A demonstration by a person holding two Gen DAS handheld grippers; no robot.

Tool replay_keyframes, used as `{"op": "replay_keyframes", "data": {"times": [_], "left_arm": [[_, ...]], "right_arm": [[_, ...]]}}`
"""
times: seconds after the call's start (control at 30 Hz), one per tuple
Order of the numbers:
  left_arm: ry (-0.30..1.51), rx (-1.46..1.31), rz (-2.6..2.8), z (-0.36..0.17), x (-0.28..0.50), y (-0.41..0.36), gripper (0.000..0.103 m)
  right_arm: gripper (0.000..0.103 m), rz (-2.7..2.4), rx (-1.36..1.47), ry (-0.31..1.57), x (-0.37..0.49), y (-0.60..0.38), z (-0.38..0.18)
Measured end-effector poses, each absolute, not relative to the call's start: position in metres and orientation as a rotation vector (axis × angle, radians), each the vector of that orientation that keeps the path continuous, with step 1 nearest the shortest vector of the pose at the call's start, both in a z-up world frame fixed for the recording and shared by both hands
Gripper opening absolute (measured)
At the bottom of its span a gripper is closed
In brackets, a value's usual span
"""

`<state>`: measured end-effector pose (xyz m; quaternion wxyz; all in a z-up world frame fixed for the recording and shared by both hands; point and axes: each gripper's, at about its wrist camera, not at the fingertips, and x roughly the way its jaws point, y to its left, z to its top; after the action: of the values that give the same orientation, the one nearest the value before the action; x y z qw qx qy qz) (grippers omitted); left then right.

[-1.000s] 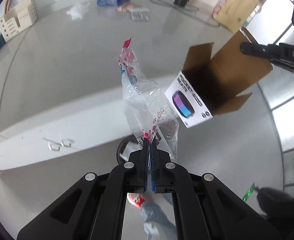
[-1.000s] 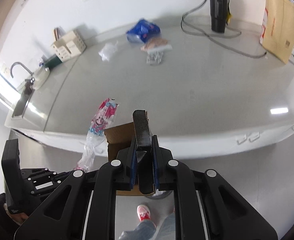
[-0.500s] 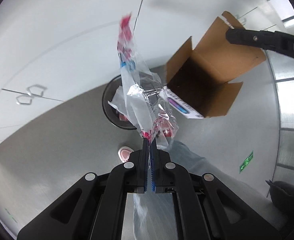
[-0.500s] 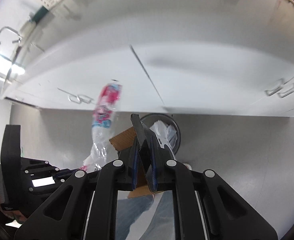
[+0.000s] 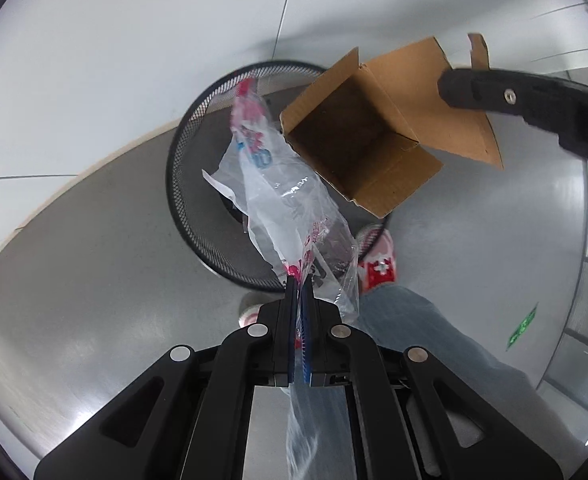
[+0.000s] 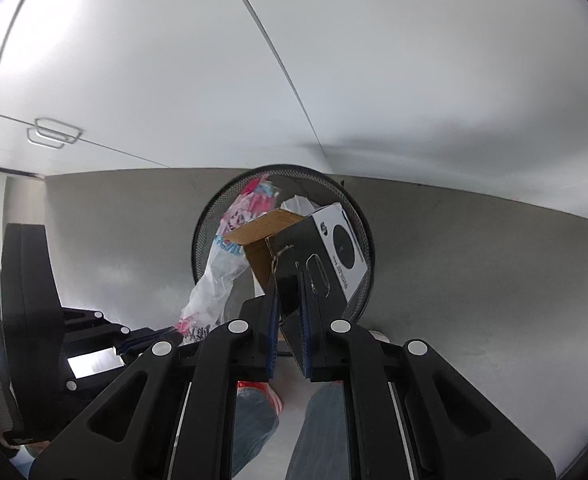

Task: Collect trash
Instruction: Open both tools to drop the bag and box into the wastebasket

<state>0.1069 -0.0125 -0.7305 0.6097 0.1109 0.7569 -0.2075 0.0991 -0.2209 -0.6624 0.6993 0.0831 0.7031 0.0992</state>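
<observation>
My left gripper [image 5: 301,282] is shut on a clear plastic wrapper [image 5: 277,192] with pink and blue print, held over a black mesh trash bin [image 5: 181,184] on the floor. My right gripper [image 6: 287,276] is shut on the flap of an open cardboard box [image 6: 314,248], brown inside, with a black-and-white printed face. The box [image 5: 358,136] hangs over the same bin [image 6: 203,224]. The wrapper [image 6: 217,276] shows to the box's left in the right wrist view, with the left gripper [image 6: 161,334] below it. White paper [image 6: 298,205] lies in the bin.
White cabinet doors [image 6: 173,60] with metal handles [image 6: 53,136] stand behind the bin. The floor [image 5: 73,280] is grey. The person's jeans leg [image 5: 426,332] and red-and-white shoe [image 5: 378,260] are close beside the bin.
Both grippers tilted down and closer to the bin, carrying wrapper and box. The counter left view; the bin now fills the centre below both items.
</observation>
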Motion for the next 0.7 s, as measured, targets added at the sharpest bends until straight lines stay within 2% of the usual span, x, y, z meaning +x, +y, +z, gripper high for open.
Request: {"op": "replay_keyframes", "data": {"times": [0.17,0.33,0.37,0.4,0.43,0.5,0.7], "left_arm": [[1.771,0.27,-0.442,-0.772,0.109,-0.007,0.001],[1.784,0.274,-0.413,-0.771,0.108,-0.005,0.003],[1.782,0.278,-0.409,-0.768,0.108,-0.005,0.01],[1.775,0.296,-0.393,-0.762,0.108,-0.004,0.017],[1.771,0.305,-0.382,-0.759,0.109,-0.005,0.034],[1.754,0.296,-0.38,-0.743,0.111,-0.003,0.039],[1.71,0.277,-0.381,-0.684,0.116,0.005,0.046]], "right_arm": [[0.01,0.224,0.2,1.609,0.09,-0.21,-0.702],[0.012,0.223,0.204,1.637,0.089,-0.207,-0.704],[0.014,0.223,0.209,1.641,0.089,-0.207,-0.701],[0.023,0.227,0.222,1.646,0.089,-0.208,-0.697],[0.032,0.227,0.225,1.642,0.087,-0.211,-0.692],[0.04,0.223,0.198,1.628,0.089,-0.211,-0.678],[0.048,0.206,0.146,1.596,0.086,-0.22,-0.613]]}}
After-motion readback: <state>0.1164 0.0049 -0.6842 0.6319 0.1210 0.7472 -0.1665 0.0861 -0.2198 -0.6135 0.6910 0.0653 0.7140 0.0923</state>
